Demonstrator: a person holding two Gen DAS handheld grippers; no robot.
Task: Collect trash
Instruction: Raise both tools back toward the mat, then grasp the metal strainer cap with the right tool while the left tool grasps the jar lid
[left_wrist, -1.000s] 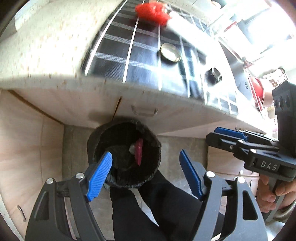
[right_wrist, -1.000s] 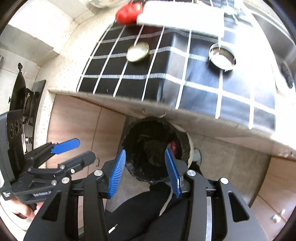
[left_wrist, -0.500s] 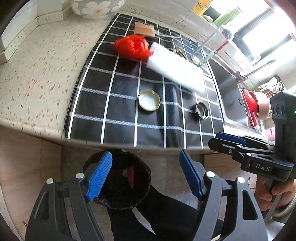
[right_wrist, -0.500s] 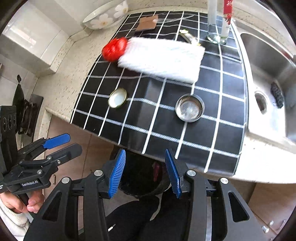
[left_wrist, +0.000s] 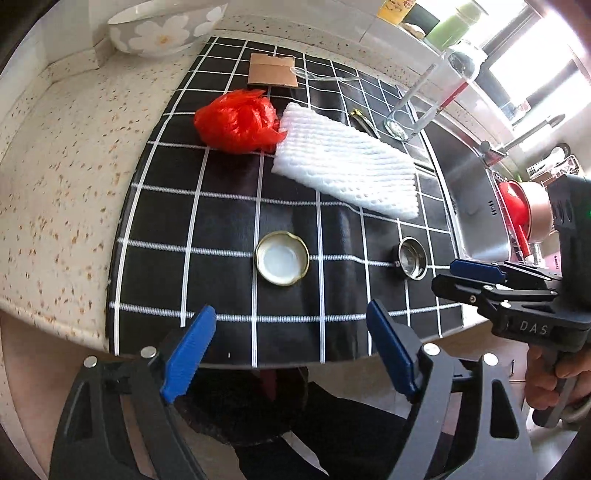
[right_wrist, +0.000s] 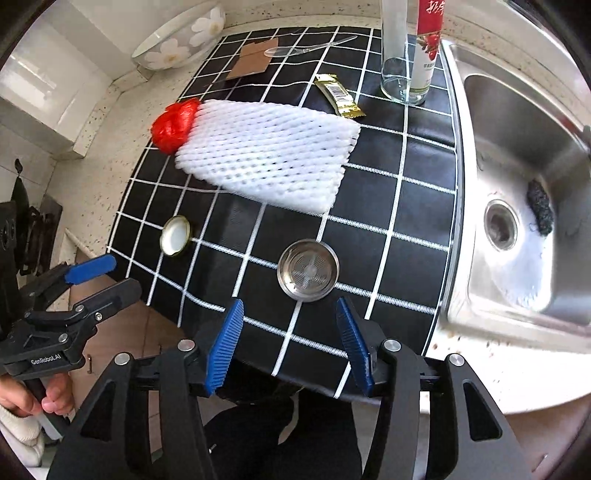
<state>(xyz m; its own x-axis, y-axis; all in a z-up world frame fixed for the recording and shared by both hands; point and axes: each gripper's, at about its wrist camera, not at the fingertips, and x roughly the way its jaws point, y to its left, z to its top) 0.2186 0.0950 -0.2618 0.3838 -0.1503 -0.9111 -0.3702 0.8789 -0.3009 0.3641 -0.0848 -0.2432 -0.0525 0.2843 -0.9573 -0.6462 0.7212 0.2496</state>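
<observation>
On the black checked mat (left_wrist: 221, 206) lie a crumpled red plastic bag (left_wrist: 238, 122), a white foam net (left_wrist: 343, 170), a gold jar lid (left_wrist: 282, 257), a steel strainer cup (left_wrist: 412, 257), a brown card (left_wrist: 272, 71) and, in the right wrist view, a gold wrapper (right_wrist: 338, 95). My left gripper (left_wrist: 291, 350) is open and empty at the mat's near edge, in front of the lid. My right gripper (right_wrist: 290, 347) is open and empty just in front of the strainer cup (right_wrist: 307, 269). The black bin (left_wrist: 236, 406) below the counter edge is mostly hidden.
A flowered bowl (left_wrist: 162, 29) stands at the back left on the speckled counter. A clear bottle (right_wrist: 412, 48) and a plastic spoon (right_wrist: 310, 46) are at the back. A steel sink (right_wrist: 524, 192) with a dark scrubber lies to the right. A red pot (left_wrist: 517, 203) sits beyond it.
Both grippers have risen from over the bin below the counter to above the counter edge. The mat and its trash have come into full view. Both stay open and empty.
</observation>
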